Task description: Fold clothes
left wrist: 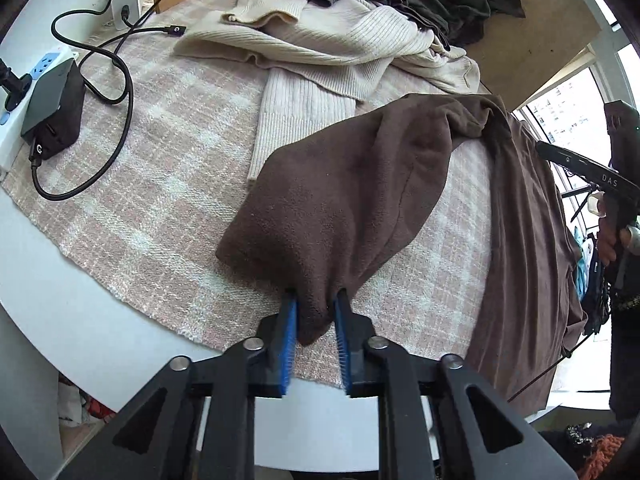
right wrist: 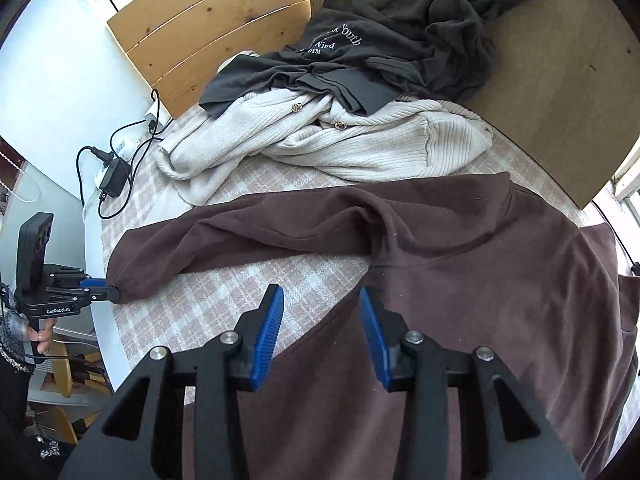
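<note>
The brown sweatshirt (right wrist: 460, 264) is lying spread on the plaid cloth (left wrist: 168, 184) that is covering the table (left wrist: 80, 332), its body reaching down over the near edge and one sleeve (right wrist: 240, 240) stretching out sideways from it. The left hand-held gripper (left wrist: 316, 316) is pinching that sleeve's cuff end between its blue pads, so the sleeve is lifting slightly there; the right hand-held gripper (right wrist: 320, 332) is hovering above the sweatshirt's body near the armpit, its jaws standing apart and gripping nothing. The fabric looks like a soft, fairly thick fleece: light, limp, likely to sag and wrinkle rather than hold a crease, and not slippery against the woven cloth, so hems, cuffs and seam lines seem the surest places to take hold. Beyond the sweatshirt, farther from the person, a cream ribbed cardigan (right wrist: 340, 144) is lying crumpled, with a dark grey printed tee (right wrist: 400, 48) heaped on it. That is making three garments in view, two grippers, and, beyond the sleeve's cuff end, one black power brick (left wrist: 54, 108) with its cables.
</note>
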{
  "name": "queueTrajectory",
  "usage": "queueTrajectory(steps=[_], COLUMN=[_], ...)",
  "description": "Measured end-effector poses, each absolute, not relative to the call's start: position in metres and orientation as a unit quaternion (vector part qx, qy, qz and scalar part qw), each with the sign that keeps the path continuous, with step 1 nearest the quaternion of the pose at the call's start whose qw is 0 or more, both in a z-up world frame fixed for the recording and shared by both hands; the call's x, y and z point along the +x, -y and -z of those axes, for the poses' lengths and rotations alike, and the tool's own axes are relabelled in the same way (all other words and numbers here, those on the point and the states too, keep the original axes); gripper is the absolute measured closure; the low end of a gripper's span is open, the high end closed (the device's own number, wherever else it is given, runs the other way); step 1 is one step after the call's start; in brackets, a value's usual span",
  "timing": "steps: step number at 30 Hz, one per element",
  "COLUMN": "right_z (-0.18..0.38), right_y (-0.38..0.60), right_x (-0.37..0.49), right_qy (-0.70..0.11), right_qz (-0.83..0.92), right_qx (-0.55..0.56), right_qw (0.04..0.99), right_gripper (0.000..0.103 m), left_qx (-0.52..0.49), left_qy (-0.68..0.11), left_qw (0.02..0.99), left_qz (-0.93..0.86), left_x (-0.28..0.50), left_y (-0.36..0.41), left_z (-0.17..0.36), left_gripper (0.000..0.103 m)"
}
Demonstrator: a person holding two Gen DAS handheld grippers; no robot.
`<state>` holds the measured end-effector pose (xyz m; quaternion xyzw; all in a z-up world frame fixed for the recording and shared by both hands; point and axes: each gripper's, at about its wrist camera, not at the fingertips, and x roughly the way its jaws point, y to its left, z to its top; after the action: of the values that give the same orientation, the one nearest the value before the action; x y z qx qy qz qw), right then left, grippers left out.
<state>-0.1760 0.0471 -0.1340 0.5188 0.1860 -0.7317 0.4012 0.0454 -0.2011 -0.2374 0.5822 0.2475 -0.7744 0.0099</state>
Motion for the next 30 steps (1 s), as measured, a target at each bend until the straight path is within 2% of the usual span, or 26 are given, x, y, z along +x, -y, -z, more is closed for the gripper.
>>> queueTrajectory(steps=[8, 11, 13, 14, 17, 22, 27, 28, 30], right_z=[0.164, 0.159, 0.154, 0.151, 0.142, 0.12, 0.098, 0.105, 0.133], right_y=[0.048, 0.052, 0.051, 0.05, 0.048, 0.043, 0.035, 0.029, 0.019], right_x=[-0.162, -0.163, -0.166, -0.167, -0.172, -0.176, -0.165, -0.158, -0.143], right_qy=[-0.302, -0.31, -0.309, -0.308, -0.306, -0.302, -0.305, -0.307, -0.335], right_qz=[0.711, 0.704, 0.701, 0.699, 0.694, 0.698, 0.708, 0.696, 0.647], right_qx=[0.469, 0.465, 0.466, 0.467, 0.469, 0.46, 0.44, 0.45, 0.497], right_qw=[0.427, 0.438, 0.443, 0.446, 0.453, 0.457, 0.461, 0.468, 0.472], right_gripper=[0.064, 0.064, 0.077, 0.094, 0.097, 0.097, 0.096, 0.095, 0.08], left_qx=[0.545, 0.54, 0.546, 0.549, 0.56, 0.581, 0.554, 0.561, 0.604], left_qy=[-0.166, -0.124, -0.108, -0.102, -0.091, -0.099, -0.055, -0.055, -0.071], left_qw=[-0.027, -0.036, -0.041, -0.043, -0.045, -0.034, -0.032, -0.041, -0.054], left_qz=[0.822, 0.832, 0.83, 0.829, 0.822, 0.807, 0.83, 0.825, 0.792], left_x=[0.017, 0.004, -0.001, -0.002, -0.005, -0.013, -0.007, 0.002, 0.021], left_y=[0.237, 0.249, 0.251, 0.252, 0.256, 0.271, 0.265, 0.261, 0.254], left_z=[0.152, 0.127, 0.126, 0.126, 0.135, 0.162, 0.138, 0.142, 0.168], left_gripper=[0.093, 0.093, 0.093, 0.093, 0.093, 0.093, 0.092, 0.086, 0.071])
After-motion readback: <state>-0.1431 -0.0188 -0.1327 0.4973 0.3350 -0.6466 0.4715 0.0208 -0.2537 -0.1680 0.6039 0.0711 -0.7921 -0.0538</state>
